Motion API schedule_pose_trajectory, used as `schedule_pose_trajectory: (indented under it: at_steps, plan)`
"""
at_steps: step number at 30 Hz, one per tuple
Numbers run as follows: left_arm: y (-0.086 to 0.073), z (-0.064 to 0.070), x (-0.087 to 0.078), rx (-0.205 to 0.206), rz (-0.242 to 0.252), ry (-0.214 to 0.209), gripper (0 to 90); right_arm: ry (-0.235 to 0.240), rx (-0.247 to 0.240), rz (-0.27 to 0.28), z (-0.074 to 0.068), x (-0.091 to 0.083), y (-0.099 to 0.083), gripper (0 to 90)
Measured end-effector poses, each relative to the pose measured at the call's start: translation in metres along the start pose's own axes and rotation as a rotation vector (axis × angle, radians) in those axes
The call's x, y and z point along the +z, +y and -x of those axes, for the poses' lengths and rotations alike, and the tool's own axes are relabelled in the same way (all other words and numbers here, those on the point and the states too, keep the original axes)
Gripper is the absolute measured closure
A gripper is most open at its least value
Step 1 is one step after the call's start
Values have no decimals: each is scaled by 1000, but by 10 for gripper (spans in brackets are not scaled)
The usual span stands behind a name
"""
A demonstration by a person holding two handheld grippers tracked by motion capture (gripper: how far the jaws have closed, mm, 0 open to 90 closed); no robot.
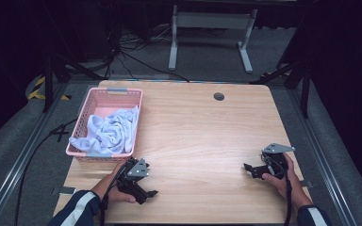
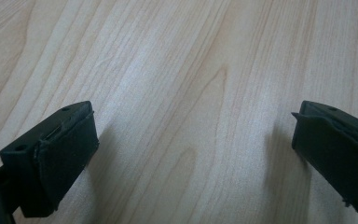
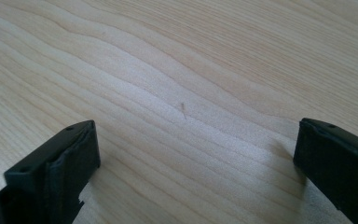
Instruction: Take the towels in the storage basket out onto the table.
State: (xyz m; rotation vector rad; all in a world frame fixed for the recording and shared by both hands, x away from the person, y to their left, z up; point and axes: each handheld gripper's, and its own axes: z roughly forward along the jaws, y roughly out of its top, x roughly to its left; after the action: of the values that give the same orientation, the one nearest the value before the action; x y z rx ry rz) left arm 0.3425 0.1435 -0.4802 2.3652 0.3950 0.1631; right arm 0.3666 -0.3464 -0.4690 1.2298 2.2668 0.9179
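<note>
A light wooden table (image 1: 202,136) with visible grain carries a pink plastic basket with perforated walls (image 1: 90,102) near its far left corner. Inside the basket lies a crumpled pale blue-white cloth (image 1: 111,132), heaped toward the near end, with one edge draped over the basket's left rim. A small round dark grommet hole (image 1: 218,96) sits in the table top near the far edge, right of centre.

The person's left hand (image 1: 115,192), in a dark sleeve with a white stripe, holds the left gripper (image 1: 146,192) low over the near left part of the table, just in front of the basket's near wall. In the left gripper view its two black jaws stand wide apart over bare wood, with nothing between them.

The right hand (image 1: 279,179) holds the right gripper (image 1: 250,169) near the table's right edge, well apart from the basket, its jaws pointing toward the table's middle. A grey three-cornered plate (image 1: 277,148) tops it. In the right gripper view these jaws are also spread wide over bare wood, where a tiny dark fleck (image 3: 182,108) marks the grain.
</note>
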Motion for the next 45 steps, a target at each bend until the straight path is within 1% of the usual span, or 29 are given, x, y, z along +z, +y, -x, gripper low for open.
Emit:
schedule_pose_trajectory:
  at_steps: [4,6,7,8,9,11,12,13,14,15,16,17,18,19,21,23,27,29,32,34,35,37,38,39,40,41,42,43,45]
  plan:
    - [1,1,0,-8,-6,9,4,0,0,0,0,0,0,6]
    - [2,2,0,-26,-13,13,9,0,-1,0,0,0,0,6]
    - [3,2,-2,-30,-25,19,23,-1,0,0,0,0,0,6]
    - [4,2,-3,-37,-24,24,48,-1,0,0,0,0,0,6]
    - [5,1,-5,-32,-31,28,96,1,0,0,0,0,0,6]
    - [7,0,-10,-38,-16,12,256,3,2,1,-1,-1,0,6]
    - [7,0,-13,-60,9,-2,228,5,0,1,-1,-1,-1,6]
    - [8,1,-16,-51,19,-10,143,5,0,1,0,-1,-1,6]
    - [9,3,-18,-32,24,1,208,6,-1,1,0,-1,-1,6]
    - [11,5,-19,-24,24,0,232,6,-2,1,0,-1,-1,6]
    - [12,7,-21,-26,28,-7,192,7,-3,1,-1,-1,-1,6]
    - [14,9,-22,-10,23,5,187,7,-3,2,-1,-1,-1,6]
    - [15,10,-24,12,15,13,214,8,-4,2,-1,-1,-1,6]
    - [17,11,-26,16,21,14,215,9,-5,2,0,-1,-1,6]
    - [19,12,-32,28,25,38,207,13,-15,0,0,-1,-1,6]
    - [21,11,-37,15,52,39,203,14,-16,0,0,-1,-1,6]
    - [24,8,-49,13,80,65,198,18,-16,2,0,-1,-1,6]
    - [25,8,-57,16,95,98,198,19,-16,2,0,-1,-1,6]
    - [24,7,-71,18,114,121,198,21,-15,1,-1,-1,-1,6]
    - [24,5,-83,20,120,156,196,22,-16,2,-1,-1,-1,7]
    - [23,3,-90,16,138,175,195,22,-16,1,-1,-1,-1,6]
    - [22,-2,-104,-20,179,217,192,22,-20,0,0,-1,-1,6]
    - [21,-5,-110,-25,186,240,185,22,-18,1,-1,-1,-1,6]
    - [21,-5,-110,-25,186,240,182,22,-19,0,-1,-1,-1,6]
    - [18,-10,-118,-50,213,282,182,22,-16,1,-1,-1,-1,6]
    - [17,-12,-121,-53,212,297,177,22,-17,1,-1,-1,-1,6]
    - [17,-15,-124,-64,199,316,168,21,-20,0,0,-1,-1,6]
    - [16,-19,-126,-79,198,330,166,22,-17,1,-1,-1,-1,6]
    - [14,-27,-131,-90,179,356,163,22,-18,0,-1,-1,-1,6]
